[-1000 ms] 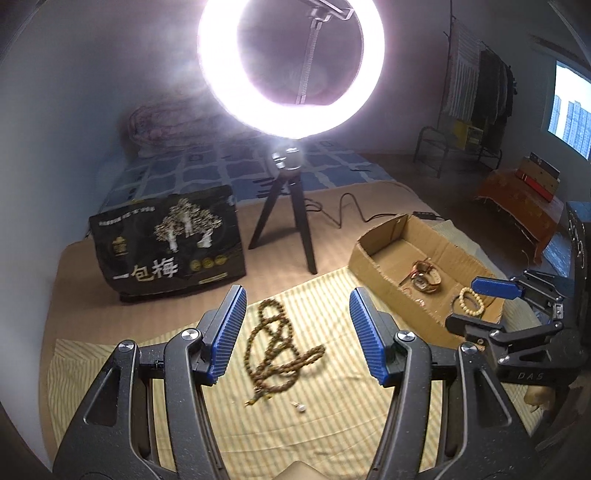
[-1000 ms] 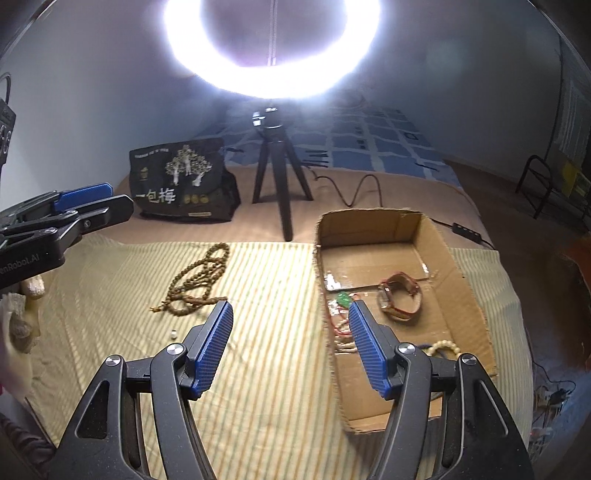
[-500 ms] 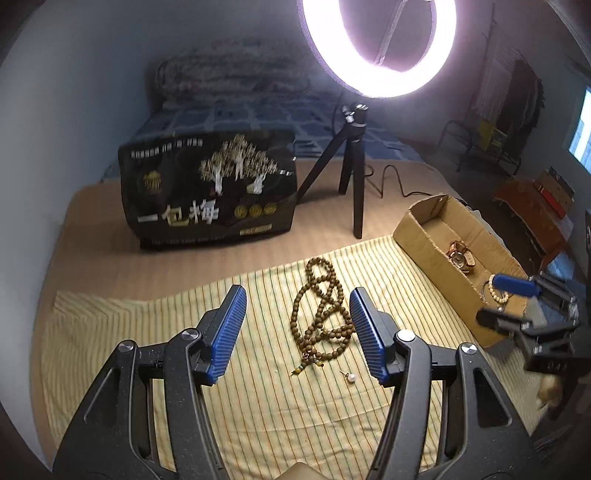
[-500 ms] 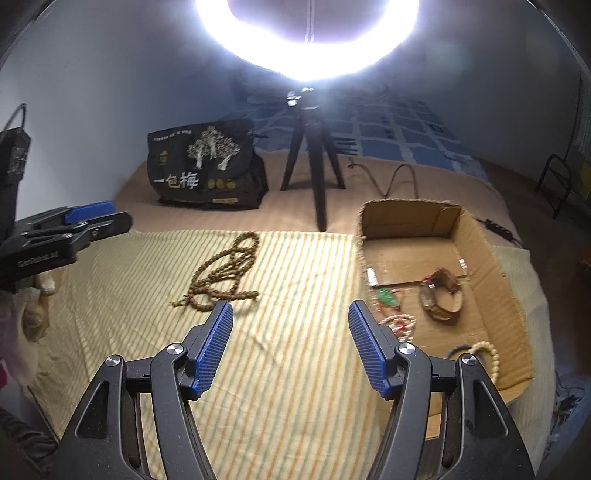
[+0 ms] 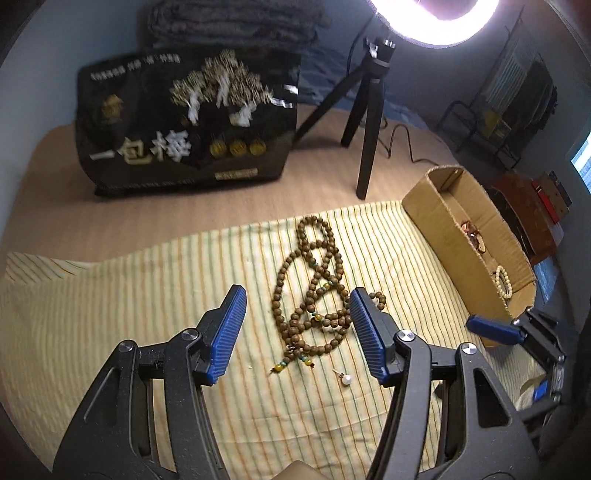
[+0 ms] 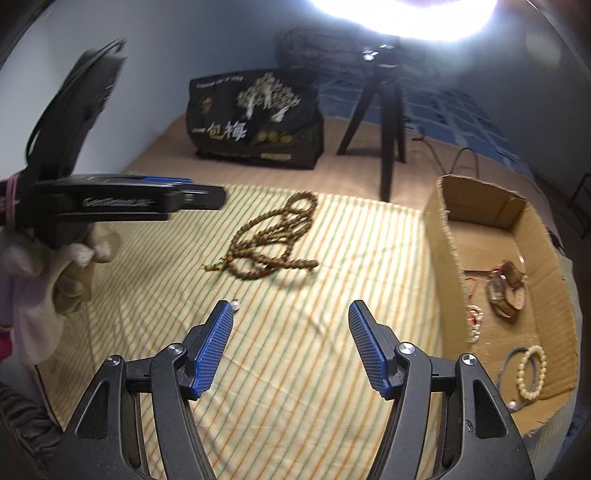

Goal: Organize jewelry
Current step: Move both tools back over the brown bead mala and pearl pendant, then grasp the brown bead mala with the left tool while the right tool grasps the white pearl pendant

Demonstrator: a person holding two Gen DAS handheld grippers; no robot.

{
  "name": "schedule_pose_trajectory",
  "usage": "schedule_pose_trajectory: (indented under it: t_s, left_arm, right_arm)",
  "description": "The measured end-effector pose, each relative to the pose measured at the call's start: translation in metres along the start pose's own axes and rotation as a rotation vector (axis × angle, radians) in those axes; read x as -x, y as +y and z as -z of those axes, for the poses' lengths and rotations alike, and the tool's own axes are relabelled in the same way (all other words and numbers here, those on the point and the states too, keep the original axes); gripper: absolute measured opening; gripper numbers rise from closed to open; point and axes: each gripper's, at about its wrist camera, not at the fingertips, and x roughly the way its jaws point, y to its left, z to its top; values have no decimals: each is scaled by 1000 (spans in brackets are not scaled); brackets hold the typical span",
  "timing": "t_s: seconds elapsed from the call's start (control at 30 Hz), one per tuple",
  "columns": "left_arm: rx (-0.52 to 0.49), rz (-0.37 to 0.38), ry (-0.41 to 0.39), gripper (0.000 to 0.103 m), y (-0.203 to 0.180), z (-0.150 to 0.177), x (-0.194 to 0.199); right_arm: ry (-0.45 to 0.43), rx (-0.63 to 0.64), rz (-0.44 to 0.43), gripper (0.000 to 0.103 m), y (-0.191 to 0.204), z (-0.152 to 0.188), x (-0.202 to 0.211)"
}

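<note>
**Both grippers held apart over the striped cloth**

We look down on a bed covered with a tan sheet (image 5: 184,221), and on it lies a yellow striped cloth (image 5: 110,314) that takes up most of the near ground. At the back stands a black bag (image 5: 184,122) with a white tree and white lettering printed on it, and just to its right a black tripod (image 5: 369,122) carries a bright ring light (image 6: 406,18).

Along the right edge of the cloth sits an open cardboard box (image 6: 447,240). Inside it we see a brown watch (image 6: 506,291), a small red-and-white bracelet (image 6: 474,321) and, nearer us, a pale bead bracelet (image 6: 532,373) lying across a grey cord loop.

Our left gripper (image 5: 295,332) hangs above the cloth with its blue pads spread wide and nothing between them — a gloved hand (image 6: 55,277) holds it. Our right gripper (image 6: 290,347) is likewise spread wide and empty, over bare cloth between the beads and the box.

The long brown bead necklace (image 5: 314,288) lies coiled in loose loops on the middle of the cloth, framed between the left gripper's pads in the left view. Just beside its tasselled end lies a single small pearl (image 5: 346,380) — apart from the coil, on the cloth.
</note>
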Motion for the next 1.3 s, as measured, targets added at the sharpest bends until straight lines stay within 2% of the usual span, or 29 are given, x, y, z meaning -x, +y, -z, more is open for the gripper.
schedule_pose_trajectory:
  t_s: [0.13, 0.33, 0.83, 1.03, 1.07, 1.17, 1.3]
  left_arm:
    - [12, 15, 37, 60, 2, -3, -17]
    - [-6, -18, 83, 60, 0, -2, -41]
    - [-30, -30, 120, 60, 2, 0, -74]
    - [-45, -34, 111, 60, -1, -3, -83]
    - [-54, -42, 107, 59, -2, -3, -84]
    - [-108, -99, 93, 45, -8, -2, -88]
    - [-113, -118, 82, 25, -5, -3, -88]
  right_arm:
    - [20, 13, -21, 64, 5, 2, -11]
    - [47, 21, -43, 64, 9, 5, -25]
    - [74, 92, -70, 63, 31, 5, -54]
    - [81, 101, -55, 46, 35, 4, -63]
    - [83, 99, -57, 44, 35, 5, -63]
    - [86, 105, -54, 40, 36, 4, -65]
    - [86, 137, -40, 38, 43, 3, -68]
